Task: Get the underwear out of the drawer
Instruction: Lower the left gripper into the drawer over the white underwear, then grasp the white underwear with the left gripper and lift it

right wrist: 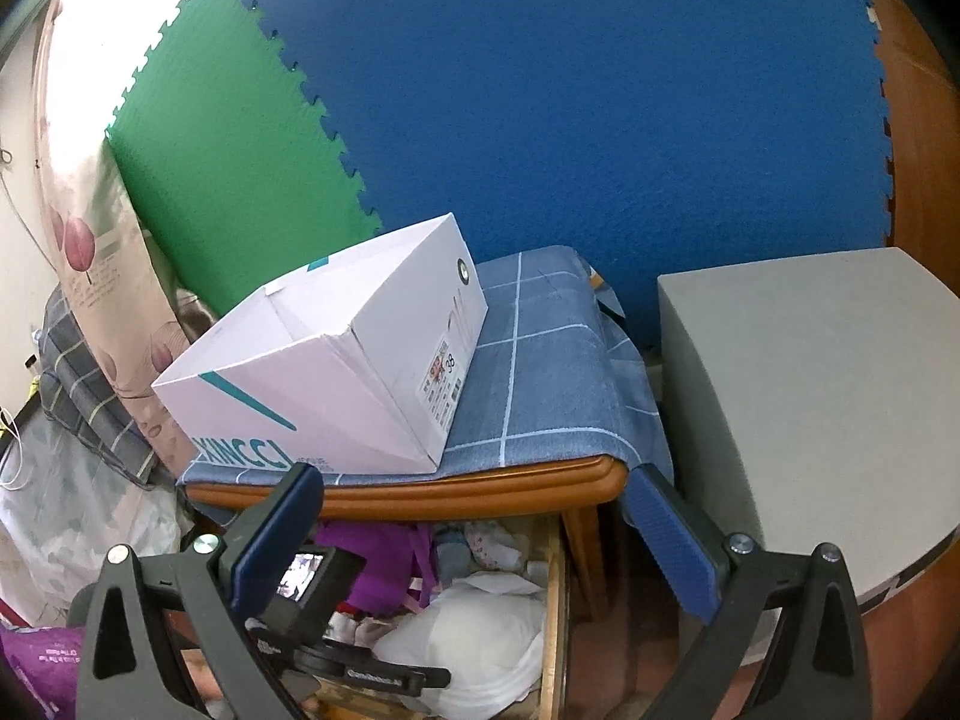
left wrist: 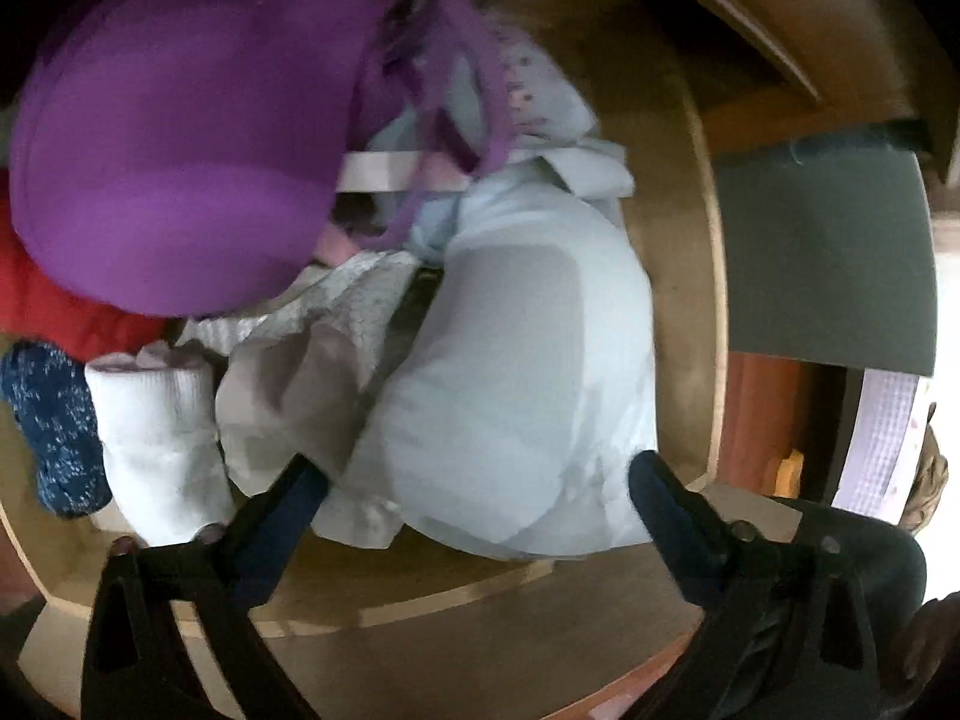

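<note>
Left tongs (left wrist: 480, 480) spread over pale bra (left wrist: 510, 396) — purple bra (left wrist: 180, 168) beside — in drawer (left wrist: 672, 276).

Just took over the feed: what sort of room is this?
Most likely a bedroom in a home. An open wooden drawer holds bras, including a purple bra, and socks; a shoe box sits on the cloth-covered cabinet above, with folded bedding beside it.

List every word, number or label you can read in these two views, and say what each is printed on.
"XINCCI", first letter partly cut off: teal print on the front side of the white shoebox.
"38": on the sticker on the shoebox's end; its other print is too small to read.
White lettering on the purple bag: too blurred to read.
Lettering on the black camera mount: too small to read.
Left wrist view: no readable text.
</note>
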`<act>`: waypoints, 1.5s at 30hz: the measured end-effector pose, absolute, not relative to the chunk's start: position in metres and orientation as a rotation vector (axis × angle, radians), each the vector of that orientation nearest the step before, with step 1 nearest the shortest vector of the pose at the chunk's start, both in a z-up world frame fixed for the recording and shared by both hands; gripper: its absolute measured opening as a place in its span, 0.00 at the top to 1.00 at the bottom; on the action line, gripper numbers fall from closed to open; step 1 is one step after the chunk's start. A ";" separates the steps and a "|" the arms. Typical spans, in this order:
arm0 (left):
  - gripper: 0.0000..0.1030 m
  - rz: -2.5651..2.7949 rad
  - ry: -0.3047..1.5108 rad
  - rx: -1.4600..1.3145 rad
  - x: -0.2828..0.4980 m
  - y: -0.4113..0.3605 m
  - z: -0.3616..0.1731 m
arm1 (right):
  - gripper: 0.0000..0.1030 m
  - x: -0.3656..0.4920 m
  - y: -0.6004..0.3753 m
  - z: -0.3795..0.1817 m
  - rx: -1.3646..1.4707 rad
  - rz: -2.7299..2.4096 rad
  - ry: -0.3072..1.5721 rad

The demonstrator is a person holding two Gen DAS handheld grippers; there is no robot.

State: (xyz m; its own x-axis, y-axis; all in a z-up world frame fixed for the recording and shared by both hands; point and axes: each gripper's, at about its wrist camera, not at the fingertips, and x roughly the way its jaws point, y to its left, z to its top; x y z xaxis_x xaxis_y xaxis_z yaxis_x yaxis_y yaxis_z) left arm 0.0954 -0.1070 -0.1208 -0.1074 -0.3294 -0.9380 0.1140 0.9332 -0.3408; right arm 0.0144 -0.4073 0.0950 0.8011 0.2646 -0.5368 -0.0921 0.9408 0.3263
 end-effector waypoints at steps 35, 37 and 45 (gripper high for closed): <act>0.22 -0.349 1.406 0.084 0.075 -0.214 -0.104 | 0.00 0.023 -0.408 0.087 0.339 0.213 0.680; 0.17 -0.391 1.385 0.124 0.073 -0.224 -0.109 | 0.00 0.023 -0.407 0.087 0.328 0.213 0.681; 0.39 -0.424 1.441 0.151 0.048 -0.286 -0.161 | 0.00 0.024 -0.410 0.086 0.347 0.215 0.686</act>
